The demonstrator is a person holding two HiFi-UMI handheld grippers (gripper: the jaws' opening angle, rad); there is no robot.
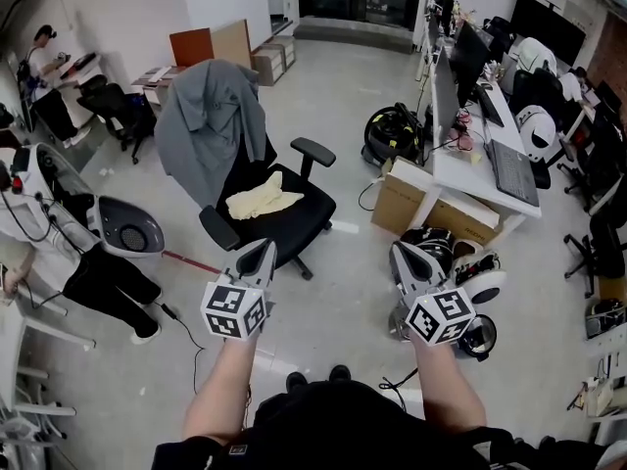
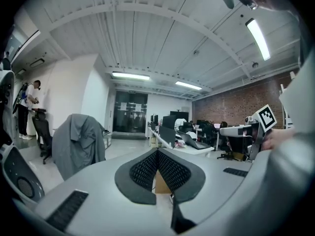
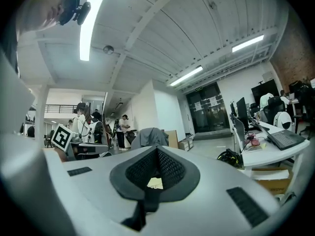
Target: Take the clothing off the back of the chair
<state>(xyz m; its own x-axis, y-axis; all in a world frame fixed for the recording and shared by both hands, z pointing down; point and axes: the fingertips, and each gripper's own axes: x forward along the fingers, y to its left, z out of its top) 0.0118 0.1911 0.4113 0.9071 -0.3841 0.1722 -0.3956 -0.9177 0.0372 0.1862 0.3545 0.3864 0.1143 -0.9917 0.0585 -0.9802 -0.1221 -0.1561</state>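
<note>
A grey garment (image 1: pixel 211 125) hangs over the back of a black office chair (image 1: pixel 284 213), several steps ahead of me. A pale yellow cloth (image 1: pixel 263 199) lies on the seat. My left gripper (image 1: pixel 265 255) is held level in front of the chair's base, shut and empty. My right gripper (image 1: pixel 404 258) hovers to its right, also shut and empty. In the left gripper view the garment (image 2: pixel 78 141) shows left of the closed jaws (image 2: pixel 157 151). The right gripper view has the garment (image 3: pixel 149 136) just above its closed tips (image 3: pixel 157 149).
Cardboard boxes (image 1: pixel 431 204) and a white desk (image 1: pixel 480 164) with monitors and a keyboard stand to the right. Helmets and gear (image 1: pixel 470 272) lie on the floor by my right gripper. A white machine (image 1: pixel 127 225) and a person (image 1: pixel 29 223) are at the left.
</note>
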